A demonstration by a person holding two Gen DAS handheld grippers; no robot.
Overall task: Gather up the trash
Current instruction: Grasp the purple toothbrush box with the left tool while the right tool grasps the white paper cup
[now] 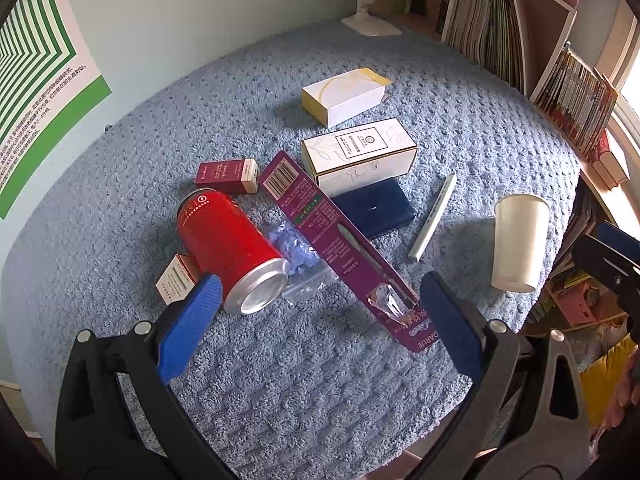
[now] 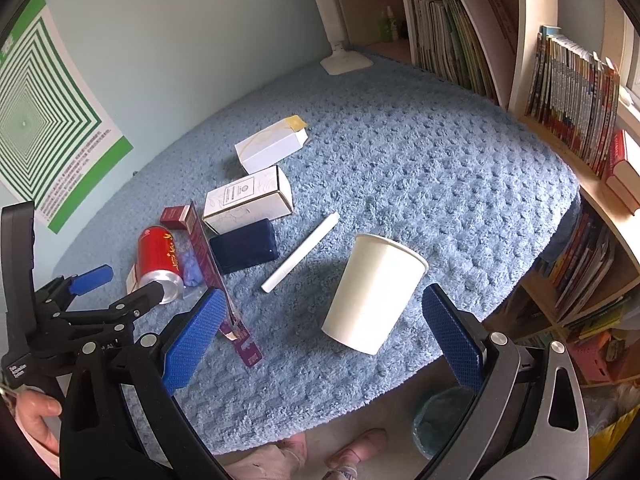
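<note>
Trash lies on a blue fluffy cloth [image 1: 460,92]. A red can [image 1: 230,250] lies on its side beside a crumpled clear bag [image 1: 298,258] and a long purple toothbrush package [image 1: 340,240]. My left gripper [image 1: 320,304] is open and empty, hovering just before the can and the package. A white paper cup [image 2: 374,292] stands upside down and tilted near the table's front edge. My right gripper [image 2: 320,328] is open and empty, its fingers on either side of the cup, short of it. The left gripper [image 2: 116,284] also shows in the right wrist view.
Two white boxes [image 1: 358,156] [image 1: 344,96], a dark blue case [image 1: 374,208], a white tube [image 1: 432,216] and small maroon boxes [image 1: 228,176] lie mid-table. Bookshelves [image 2: 572,104] stand at the right. A lamp base [image 2: 346,60] sits at the back. A lined bin [image 2: 444,420] stands on the floor below.
</note>
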